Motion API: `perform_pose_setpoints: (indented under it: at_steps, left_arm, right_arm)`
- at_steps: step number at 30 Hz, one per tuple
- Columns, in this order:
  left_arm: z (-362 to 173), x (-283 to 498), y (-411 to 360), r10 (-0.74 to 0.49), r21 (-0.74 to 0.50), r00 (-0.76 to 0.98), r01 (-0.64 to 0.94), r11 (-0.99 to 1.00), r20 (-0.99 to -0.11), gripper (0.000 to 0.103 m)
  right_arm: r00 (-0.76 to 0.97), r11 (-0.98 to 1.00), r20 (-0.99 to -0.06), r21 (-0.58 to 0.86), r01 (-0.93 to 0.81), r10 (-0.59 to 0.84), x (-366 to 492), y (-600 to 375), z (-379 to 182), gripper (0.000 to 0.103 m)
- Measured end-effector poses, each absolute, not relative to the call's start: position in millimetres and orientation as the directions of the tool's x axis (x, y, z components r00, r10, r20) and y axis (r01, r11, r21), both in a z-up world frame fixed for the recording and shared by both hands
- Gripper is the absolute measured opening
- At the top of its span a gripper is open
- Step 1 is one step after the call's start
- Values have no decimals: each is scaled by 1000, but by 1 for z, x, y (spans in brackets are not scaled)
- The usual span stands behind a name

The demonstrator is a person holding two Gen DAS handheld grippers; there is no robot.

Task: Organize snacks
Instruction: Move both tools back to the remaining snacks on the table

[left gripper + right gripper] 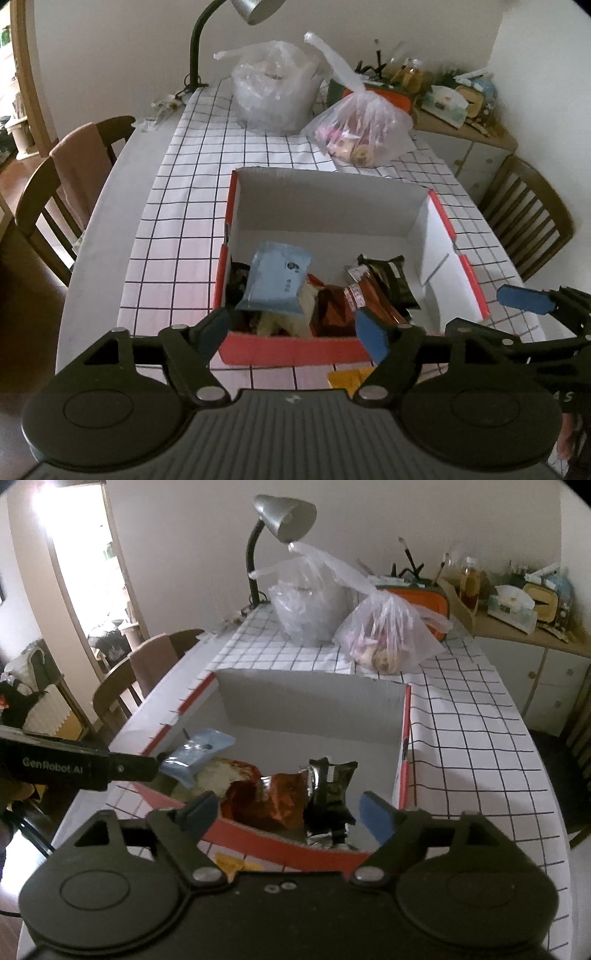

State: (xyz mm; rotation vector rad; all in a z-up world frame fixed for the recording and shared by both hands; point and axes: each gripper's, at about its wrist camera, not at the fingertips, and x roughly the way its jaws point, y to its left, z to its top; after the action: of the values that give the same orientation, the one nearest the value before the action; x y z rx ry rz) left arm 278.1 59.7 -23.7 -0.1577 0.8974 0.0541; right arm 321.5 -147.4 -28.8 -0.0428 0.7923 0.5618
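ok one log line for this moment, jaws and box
left gripper: jaws open, empty | right gripper: jaws open, empty | red box: snack packets inside | yellow packet: outside box

White wall [110,55], wooden chairs [48,206], desk lamp [284,515], sideboard [546,664]

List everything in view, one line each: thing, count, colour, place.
box: 1, red outside, white inside, table centre
snack packets: several, blue, orange, black, inside box
yellow packet: 1, yellow, in front of box
plastic bags: 2, clear, behind box
tablecloth: 1, white, black grid, under box
lamp: 1, silver, table's far end
chairs: 2, brown, table sides
left gripper: open, empty
right gripper: open, empty
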Motion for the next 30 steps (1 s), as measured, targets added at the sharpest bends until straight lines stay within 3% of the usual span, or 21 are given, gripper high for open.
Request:
perform_pose_setpoints:
  at_steps: [5,10,12,30]
  left_arm:
    - [-19,255,59,-34,-128,639,-102,987,-768,86]
    - [-19,232,55,-46,-140,652,-94,986,-757,91]
    - [-21,221,52,-53,-148,659,-90,985,-751,100]
    - [-63,168,4,-50,-98,598,-48,994,-800,101]
  right_arm:
    - [590,856,-661,163,-491,464,295,-154,-19,97]
    - [609,866,-650,162,-474,455,266,-163,-15,99]
    - [621,873,-645,160,-460,446,253,-168,-14,100]
    - [692,953,-660,137,-270,291,144,-223,-38,100]
